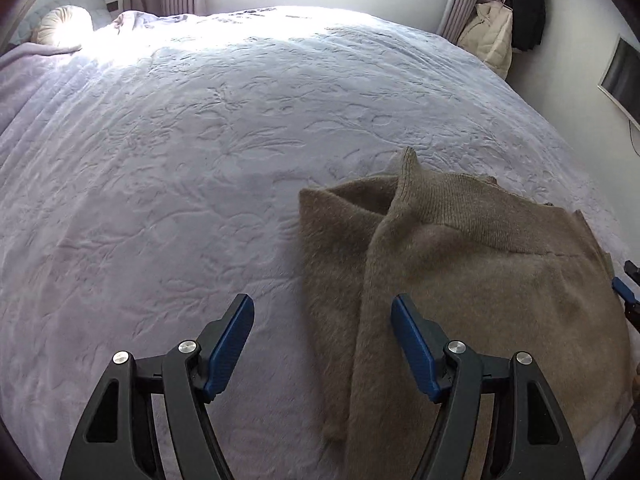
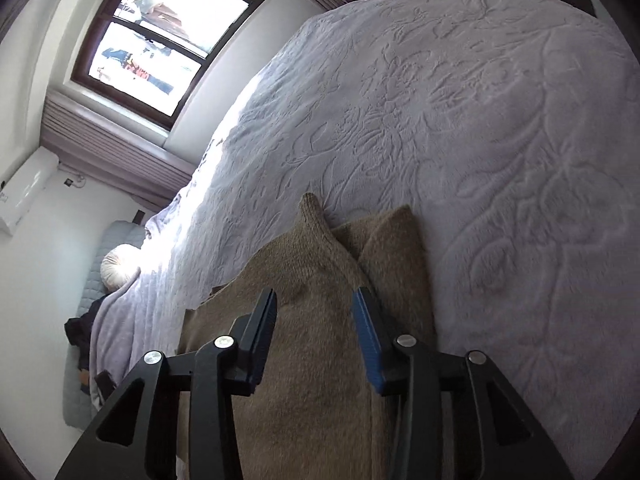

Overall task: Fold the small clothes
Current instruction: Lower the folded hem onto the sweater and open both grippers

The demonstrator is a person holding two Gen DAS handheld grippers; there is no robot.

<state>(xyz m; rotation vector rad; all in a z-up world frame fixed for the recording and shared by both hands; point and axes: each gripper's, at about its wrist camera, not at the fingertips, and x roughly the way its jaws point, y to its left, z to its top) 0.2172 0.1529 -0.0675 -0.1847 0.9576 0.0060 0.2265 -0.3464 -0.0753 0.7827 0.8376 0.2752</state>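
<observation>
One fuzzy tan knitted sweater (image 1: 472,280) lies on one lavender embossed bedspread (image 1: 200,160); two jackets hang far right: one cream (image 1: 490,38), one black (image 1: 528,4).

Left claw (image 1: 322,320): jaws spread wide, nothing btwn the blue pads (image 1: 412,350), black linkage arms angled outward behind them. It points fwd and slightly down. Right claw (image 2: 314,316): jaws also apart, but narrower than the left's, nothing pinched btwn them; rolled roughly a quarter turn vs the left. A blue pad tip of the right claw (image 1: 625,292) shows off the left claw's right side.
</observation>
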